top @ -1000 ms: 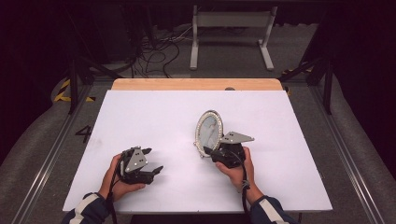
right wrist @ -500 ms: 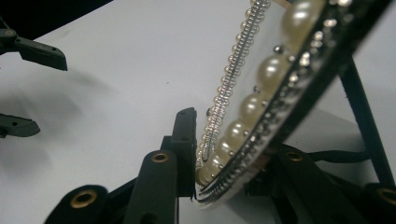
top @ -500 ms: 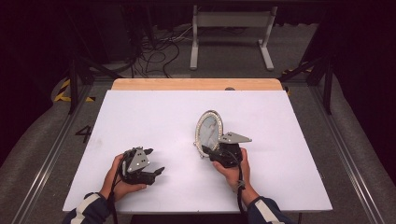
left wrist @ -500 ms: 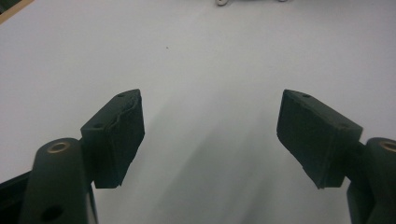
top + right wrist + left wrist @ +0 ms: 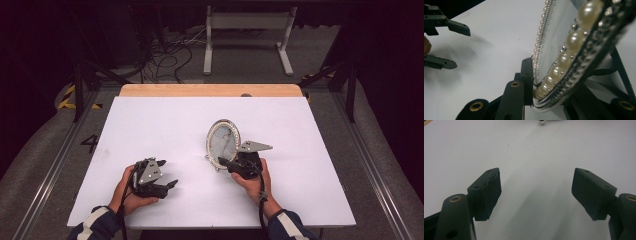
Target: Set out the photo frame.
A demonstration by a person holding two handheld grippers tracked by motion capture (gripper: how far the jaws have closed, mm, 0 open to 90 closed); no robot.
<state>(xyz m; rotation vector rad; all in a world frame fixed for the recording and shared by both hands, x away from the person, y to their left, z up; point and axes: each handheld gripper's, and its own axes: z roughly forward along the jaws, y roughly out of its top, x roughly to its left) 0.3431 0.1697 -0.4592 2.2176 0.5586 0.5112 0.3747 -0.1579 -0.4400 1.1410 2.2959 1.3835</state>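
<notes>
Oval pearl-rimmed frame [image 5: 223, 143] clamped upright on white table [image 5: 150, 125].
Right gripper [image 5: 549, 95] just closing onto frame's lower rim; left gripper [image 5: 536, 192] gaping empty, well left of frame.

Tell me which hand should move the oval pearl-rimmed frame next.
Right. The right gripper has just been closing, and its jaws already clamp the frame by its lower rim, where it stands upright on the table. The left gripper sits apart, jaws open with nothing between them.

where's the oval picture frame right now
In the high view the oval picture frame stands on the white table, right of centre, its lower edge clamped in the right tool.
</notes>
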